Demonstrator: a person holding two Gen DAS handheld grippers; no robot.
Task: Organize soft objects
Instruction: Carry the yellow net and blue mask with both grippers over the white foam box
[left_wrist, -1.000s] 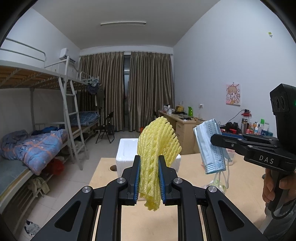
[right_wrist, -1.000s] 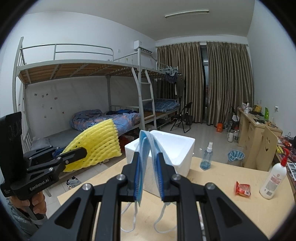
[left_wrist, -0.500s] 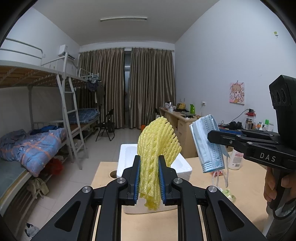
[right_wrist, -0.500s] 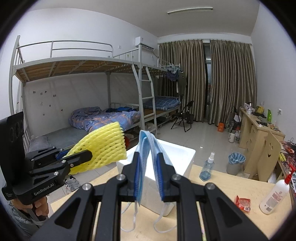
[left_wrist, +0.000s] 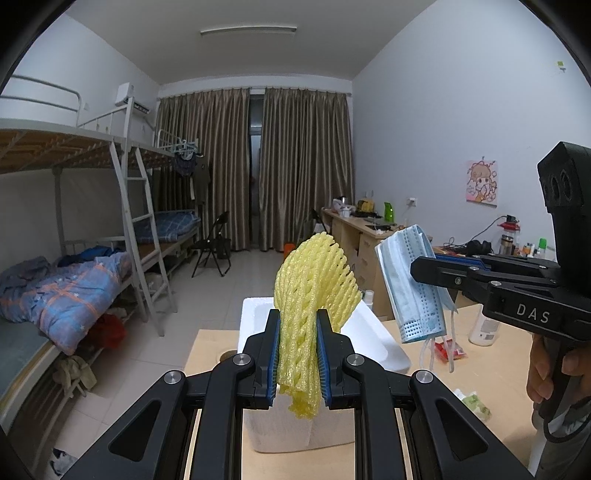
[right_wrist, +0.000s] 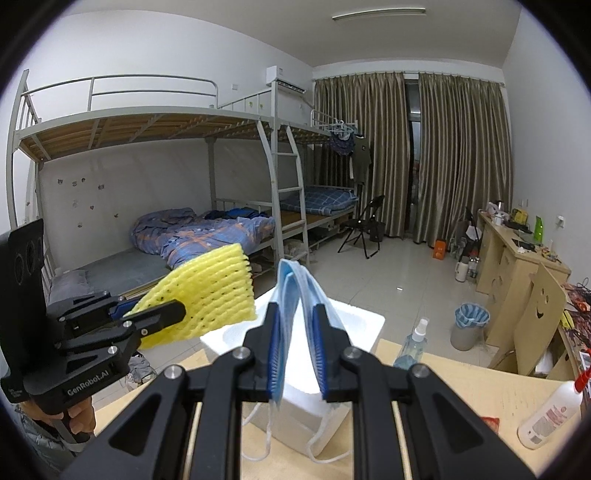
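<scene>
two soft things are held up in the air over a wooden table (left_wrist: 495, 373). the yellow foam net (left_wrist: 312, 295) is squeezed between the pads of the left gripper (left_wrist: 298, 354), which is closed tight on it. the net stands up tall, its long side going up and down, with its wide top leaning a little to the right and a short end hanging under the pads. the blue face mask (right_wrist: 295, 291) is pinched in the right gripper (right_wrist: 295, 354), also closed on it. the mask is folded and stands up too, and its white ear loops (right_wrist: 258, 439) hang down below.

a white foam box (left_wrist: 369, 343) is seen on the table, just past both grippers, with its open side up. compared with a second ago, the box is now bigger and lower in both views, so both grippers have been brought nearer to it. both things are gripped just as before.

on the table's right side a white squeeze bottle (right_wrist: 550, 417), a clear spray bottle (right_wrist: 412, 345) and a small red packet (left_wrist: 448, 350) are seen. behind, bunk beds (right_wrist: 184, 184), brown curtains (left_wrist: 255, 166) and a long desk (right_wrist: 517, 258) are seen.
</scene>
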